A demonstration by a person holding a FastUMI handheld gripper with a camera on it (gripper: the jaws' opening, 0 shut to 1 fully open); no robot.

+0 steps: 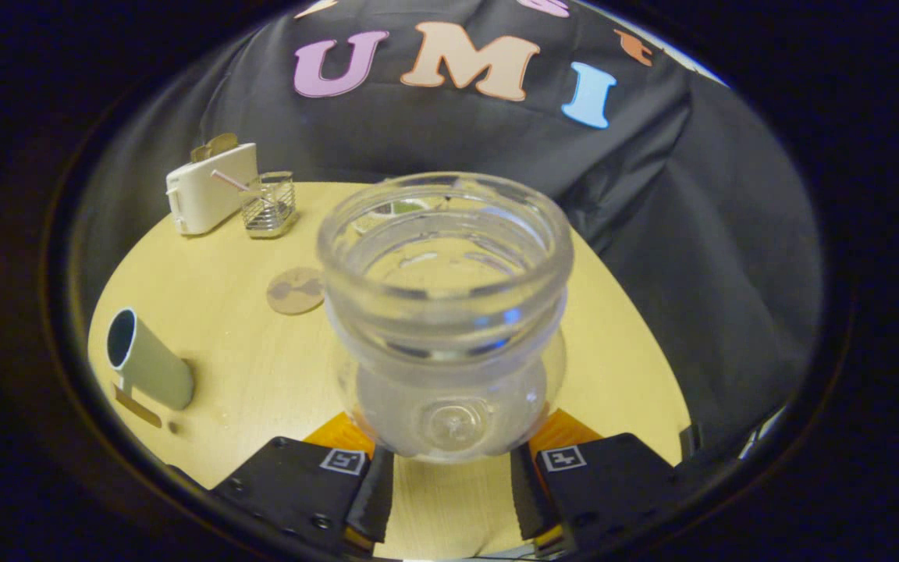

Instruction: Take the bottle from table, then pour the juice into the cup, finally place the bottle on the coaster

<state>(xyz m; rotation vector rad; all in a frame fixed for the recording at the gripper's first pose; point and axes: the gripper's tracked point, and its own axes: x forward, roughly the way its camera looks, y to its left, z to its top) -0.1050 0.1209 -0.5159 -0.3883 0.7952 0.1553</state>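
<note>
Two black fingers (375,488) flank the base of a clear glass bottle (445,312), one at each side, and the gripper (449,484) appears closed on it: the pads meet the glass low on the body, set only as far apart as the bottle's width. The bottle stands between the jaws, upright, its wide open mouth toward the camera and above the fingers. Judgement: the low grip keeps the neck free for tipping, and the hold looks like the take or carry stage, before pouring. No juice level can be made out through the glass.

Beyond the fingers and to the left, a pale green cup (149,363) sits on the wooden table (262,375), its dark opening facing away to the left; whether it stands or lies cannot be settled under this lens. A small gold tag lies just beside it.

Further ahead, left of the bottle's shoulder, a round brown coaster (295,290) lies flat and bare, ready as the final rest.

Farthest, at the table's far left edge, a white toaster (211,187) and a wire basket (270,204) stand together, well apart from the cup. Nothing obstructs the way from bottle to cup or coaster.
</note>
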